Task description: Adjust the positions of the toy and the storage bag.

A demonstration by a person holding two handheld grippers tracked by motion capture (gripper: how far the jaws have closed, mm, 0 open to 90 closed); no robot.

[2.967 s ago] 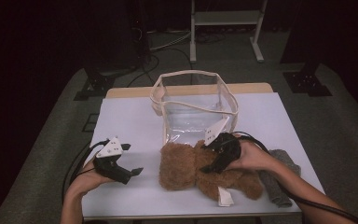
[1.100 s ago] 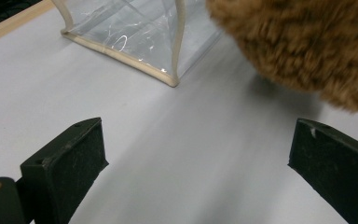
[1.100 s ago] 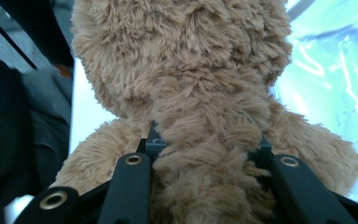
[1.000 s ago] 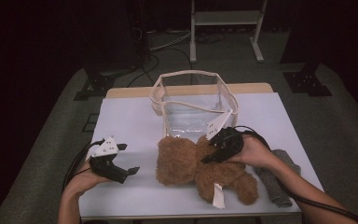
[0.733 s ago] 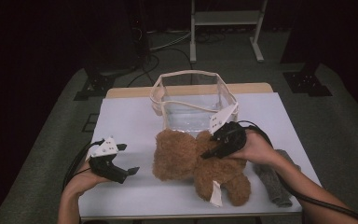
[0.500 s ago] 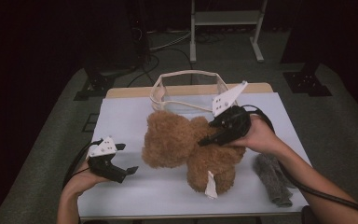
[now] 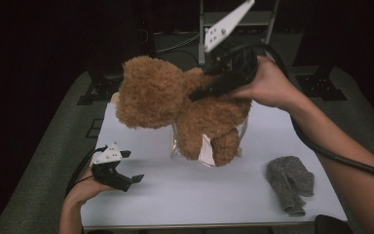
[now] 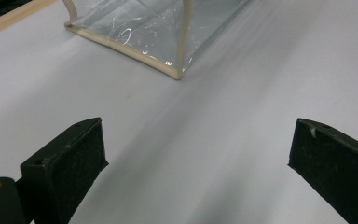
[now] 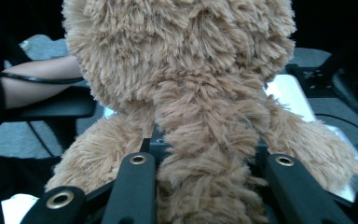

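Dim room, lit tabletop, soft shadows, slight blur

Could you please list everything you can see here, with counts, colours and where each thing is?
teddy bear: one, brown, held in the air above the clear bag, a white tag hanging near its legs.
clear bag: one, see-through with cream trim, standing open at the middle of the table behind the bear.
sock: one, grey, lying crumpled at the table's right near corner.
table: one, white top.
left gripper: one, black with a white plate, low over the table's left near part, jaws open with nothing between them.
right gripper: one, black with a white plate, raised, jaws shut on the teddy bear.
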